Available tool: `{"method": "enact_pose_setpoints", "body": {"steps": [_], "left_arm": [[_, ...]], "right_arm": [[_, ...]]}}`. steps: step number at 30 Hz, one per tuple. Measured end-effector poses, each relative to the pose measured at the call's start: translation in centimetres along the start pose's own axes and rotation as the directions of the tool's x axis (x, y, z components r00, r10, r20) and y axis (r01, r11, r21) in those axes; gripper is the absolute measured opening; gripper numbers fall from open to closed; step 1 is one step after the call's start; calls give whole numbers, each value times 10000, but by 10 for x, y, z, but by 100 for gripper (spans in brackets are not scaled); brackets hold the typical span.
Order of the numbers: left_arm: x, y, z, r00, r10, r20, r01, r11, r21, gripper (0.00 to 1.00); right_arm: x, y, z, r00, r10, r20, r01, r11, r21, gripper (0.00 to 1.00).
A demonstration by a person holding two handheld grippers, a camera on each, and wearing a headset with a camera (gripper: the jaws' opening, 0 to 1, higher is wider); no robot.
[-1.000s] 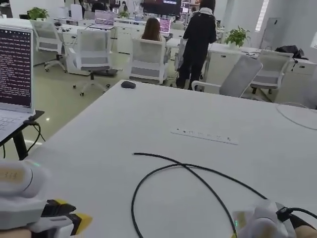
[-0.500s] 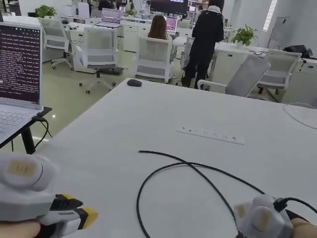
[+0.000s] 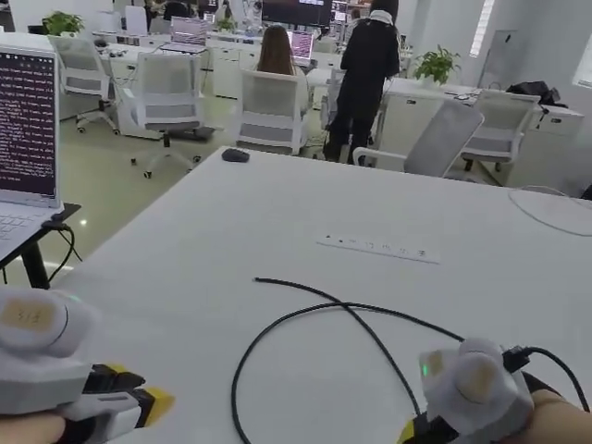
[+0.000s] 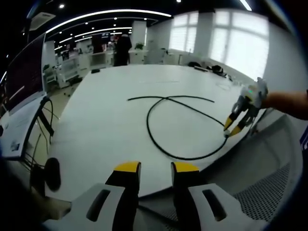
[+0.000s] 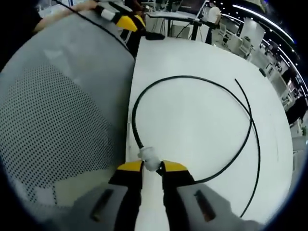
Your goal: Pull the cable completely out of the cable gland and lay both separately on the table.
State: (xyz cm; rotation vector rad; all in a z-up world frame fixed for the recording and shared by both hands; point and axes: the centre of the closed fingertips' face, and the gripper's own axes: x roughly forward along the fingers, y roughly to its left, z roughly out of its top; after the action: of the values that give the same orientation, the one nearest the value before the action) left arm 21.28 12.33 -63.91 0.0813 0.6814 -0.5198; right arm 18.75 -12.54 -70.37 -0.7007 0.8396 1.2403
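A long black cable (image 3: 305, 314) lies in a crossed loop on the white table (image 3: 277, 213). In the right gripper view one end of the cable (image 5: 192, 79) runs into a small white cable gland (image 5: 150, 158) at the table's near edge. My right gripper (image 5: 152, 167) is shut on that gland. In the head view it sits at the bottom right (image 3: 412, 430). My left gripper (image 4: 156, 167) hovers off the near left edge, open, with nothing between its yellow tips; the loop of cable (image 4: 163, 101) lies ahead of it. Across the loop stands the right gripper (image 4: 233, 126).
A flat white strip (image 3: 375, 250) lies mid-table and a dark mouse (image 3: 235, 155) sits at the far edge. A laptop (image 3: 23, 129) stands on a stand to the left. Office chairs (image 3: 273, 111) and a standing person (image 3: 365, 74) are beyond the table.
My right gripper has come up and leftward into the head view, and the near part of the loop has shifted left with it. The left gripper has barely moved.
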Motion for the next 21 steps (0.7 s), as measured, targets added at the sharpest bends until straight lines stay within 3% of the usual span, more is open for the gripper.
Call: {"method": "enact_pose_setpoints", "body": {"steps": [4,5,8,9,11,13,16,17,18,19,20,21], "left_arm": [[0,-5,-1,9997,-234,-95,236,9995,215,28],[0,-12,0,9980,-622,-100,626,9970,459,29],[0,-22,4,9923,-1223,-185,1236,9840,1281,31],[1,-22,4,9905,-1305,-436,1361,9761,1695,30],[0,-26,9,9889,-1379,-552,1473,9586,2436,31],[-2,-34,17,9841,-1637,-682,1770,9307,3202,33],[-5,-60,41,9674,-2464,-581,2466,8658,4353,34],[-6,-75,50,9547,-2920,-581,2827,8281,4840,35],[-6,-85,56,9440,-3250,-575,3073,8018,5125,36],[-6,-100,61,9227,-3793,-695,3560,7686,5315,36],[-7,-112,64,9043,-4205,-731,3900,7445,5419,35],[-7,-127,69,8770,-4763,-640,4331,7256,5348,35]], "right_arm": [[-14,4,21,9981,-216,584,188,9987,484,13],[-19,5,27,9972,-284,691,237,9975,670,13],[-27,8,40,9951,-427,891,327,9933,1108,13],[-32,11,51,9913,-516,1212,329,9880,1512,13],[-38,15,67,9856,-549,1598,210,9782,2067,13],[-41,17,77,9837,-615,1688,217,9734,2281,13],[-46,22,92,9807,-796,1788,318,9662,2560,13],[-46,22,97,9781,-961,1846,387,9555,2925,13],[-45,22,100,9773,-1030,1853,417,9503,3085,13],[-44,23,103,9773,-1055,1836,419,9464,3204,13],[-43,25,105,9779,-1055,1806,411,9436,3284,13],[-40,27,108,9781,-1043,1800,407,9444,3261,13]]}}
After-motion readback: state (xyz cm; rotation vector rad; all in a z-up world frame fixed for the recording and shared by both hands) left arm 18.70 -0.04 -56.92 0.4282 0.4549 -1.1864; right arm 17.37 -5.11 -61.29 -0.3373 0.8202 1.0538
